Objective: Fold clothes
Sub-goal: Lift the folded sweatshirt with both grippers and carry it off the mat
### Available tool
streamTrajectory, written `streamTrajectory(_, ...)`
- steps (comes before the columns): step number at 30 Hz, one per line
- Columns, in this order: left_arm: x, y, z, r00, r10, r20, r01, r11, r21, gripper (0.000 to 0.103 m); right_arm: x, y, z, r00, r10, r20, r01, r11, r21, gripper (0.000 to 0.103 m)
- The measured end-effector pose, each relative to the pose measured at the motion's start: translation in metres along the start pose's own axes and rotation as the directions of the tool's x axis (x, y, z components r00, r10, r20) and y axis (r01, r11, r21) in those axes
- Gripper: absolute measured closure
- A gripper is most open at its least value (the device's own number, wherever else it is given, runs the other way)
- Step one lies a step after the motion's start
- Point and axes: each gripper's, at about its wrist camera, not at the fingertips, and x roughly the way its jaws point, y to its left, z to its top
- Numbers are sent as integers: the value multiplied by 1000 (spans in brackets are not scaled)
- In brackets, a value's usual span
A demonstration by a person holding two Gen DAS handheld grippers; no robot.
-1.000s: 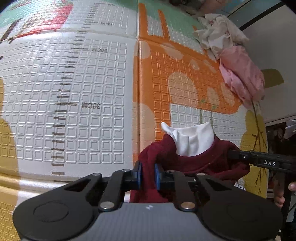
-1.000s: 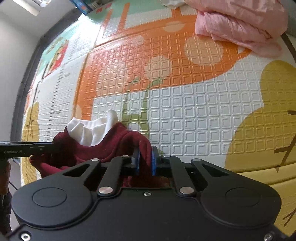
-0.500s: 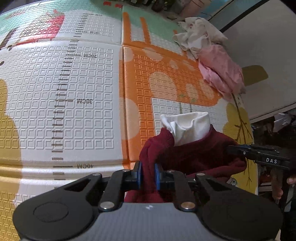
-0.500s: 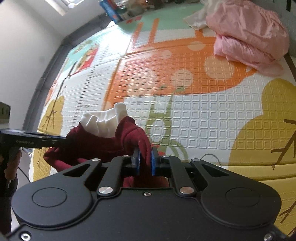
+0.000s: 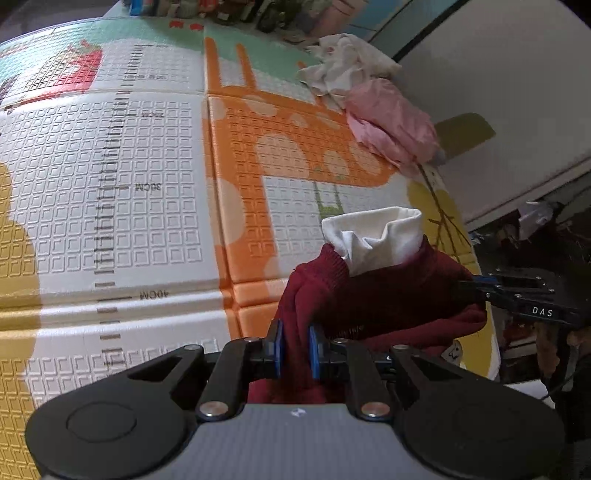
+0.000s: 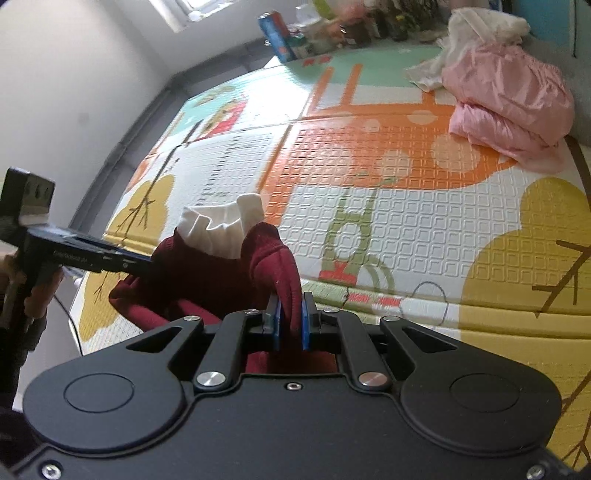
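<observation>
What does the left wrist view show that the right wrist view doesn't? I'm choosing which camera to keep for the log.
Only the left wrist view shows the printed ruler marks on the mat and the right gripper from the side. Only the right wrist view shows the grey wall, the window edge and the left gripper from the side. Both show the maroon sweater with its white collar, clamped by each gripper, the play mat and the pink garment.
</observation>
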Motion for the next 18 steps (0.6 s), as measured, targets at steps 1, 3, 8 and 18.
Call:
streamTrajectory(1, -2, -1, -4, 1000, -8, 3, 8, 1000, 8, 87, -4, 3, -4, 1000, 3, 5, -3, 1000, -11, 95)
streamTrajectory(3, -5, -4, -12, 1000, -24, 10, 24, 999, 23, 87, -13, 8, -12, 1000, 9, 15, -9, 1000, -29, 95)
streamTrajectory(8, -14, -10, -29, 998, -61, 30, 59, 996, 66, 87, -32, 17, -32, 999, 19, 26, -17, 998, -52, 95)
streamTrajectory(18, -27, -21, -65, 993, -115, 24, 110, 982, 154, 86, -55, 35, -63, 1000, 15, 10, -14, 993, -114, 95)
